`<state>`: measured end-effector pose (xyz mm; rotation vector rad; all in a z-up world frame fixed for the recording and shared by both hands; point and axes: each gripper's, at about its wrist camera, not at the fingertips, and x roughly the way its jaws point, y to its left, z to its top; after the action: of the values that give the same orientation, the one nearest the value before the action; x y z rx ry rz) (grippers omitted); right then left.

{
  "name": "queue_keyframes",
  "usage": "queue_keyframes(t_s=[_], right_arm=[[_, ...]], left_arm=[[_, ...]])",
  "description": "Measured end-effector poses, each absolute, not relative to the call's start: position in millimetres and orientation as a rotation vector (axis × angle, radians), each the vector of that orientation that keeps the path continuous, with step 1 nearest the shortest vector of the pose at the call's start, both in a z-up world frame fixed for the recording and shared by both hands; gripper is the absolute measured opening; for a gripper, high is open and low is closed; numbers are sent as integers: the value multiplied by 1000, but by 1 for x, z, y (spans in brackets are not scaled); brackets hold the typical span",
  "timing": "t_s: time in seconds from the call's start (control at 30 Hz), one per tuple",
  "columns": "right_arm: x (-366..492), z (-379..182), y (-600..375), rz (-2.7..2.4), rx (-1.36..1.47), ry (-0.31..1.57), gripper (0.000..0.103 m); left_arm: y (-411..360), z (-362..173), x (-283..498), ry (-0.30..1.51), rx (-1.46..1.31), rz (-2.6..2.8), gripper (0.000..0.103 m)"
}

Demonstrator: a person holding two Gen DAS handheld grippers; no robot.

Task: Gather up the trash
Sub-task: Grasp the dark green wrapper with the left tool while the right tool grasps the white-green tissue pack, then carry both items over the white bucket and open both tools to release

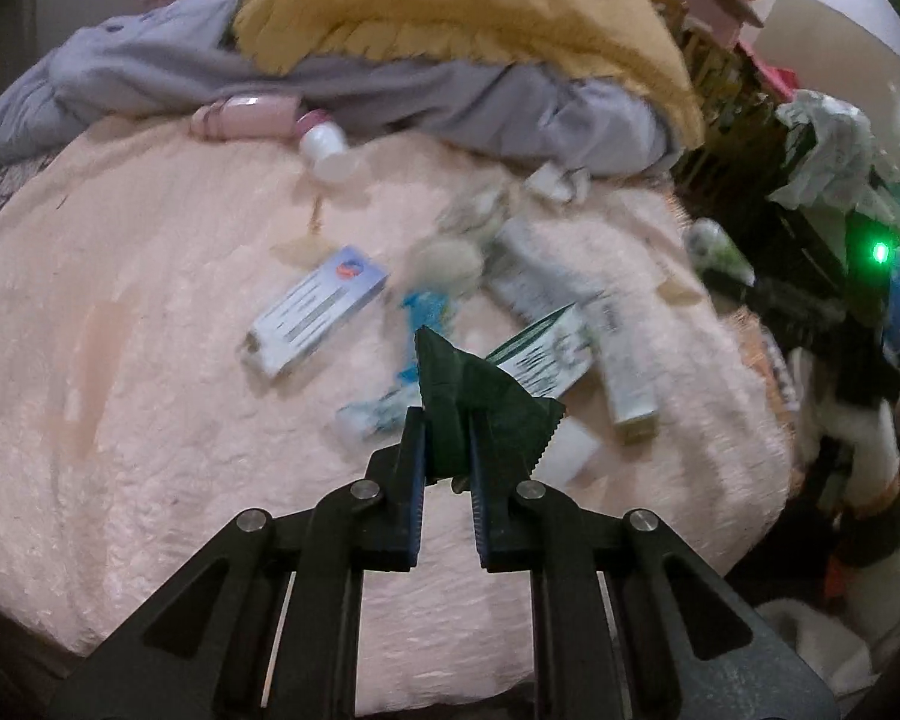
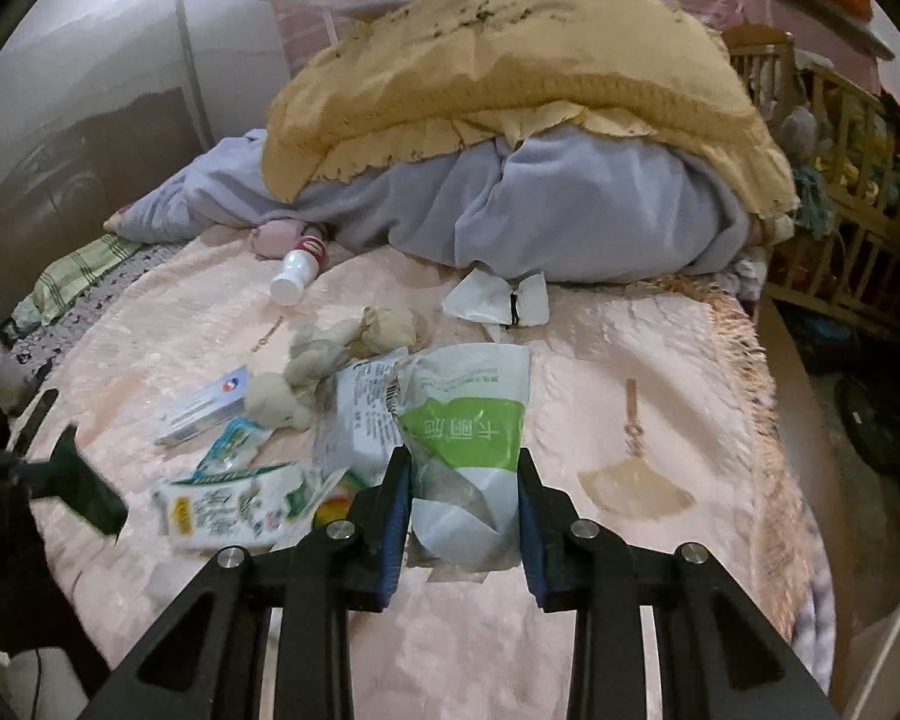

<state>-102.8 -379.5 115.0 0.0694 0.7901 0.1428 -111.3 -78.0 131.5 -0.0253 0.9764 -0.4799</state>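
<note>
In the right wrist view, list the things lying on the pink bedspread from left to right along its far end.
White bottle → beige crumpled wad → torn white wrapper.

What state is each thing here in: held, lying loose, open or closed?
Left gripper: jaws shut on dark green serrated-edge wrapper.
Right gripper: jaws shut on crumpled white-and-green plastic pouch.
Small white plastic bottle: lying on its side.
Blue-and-white cardboard box: lying flat on pink bedspread.
</note>
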Motion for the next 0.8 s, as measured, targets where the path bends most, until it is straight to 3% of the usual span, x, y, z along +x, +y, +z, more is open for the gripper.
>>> queue_keyframes(t_s=[0.8], right_arm=[[-234, 128, -473, -112, 138, 756, 31]], left_arm=[[-286, 154, -137, 902, 137, -727, 11]])
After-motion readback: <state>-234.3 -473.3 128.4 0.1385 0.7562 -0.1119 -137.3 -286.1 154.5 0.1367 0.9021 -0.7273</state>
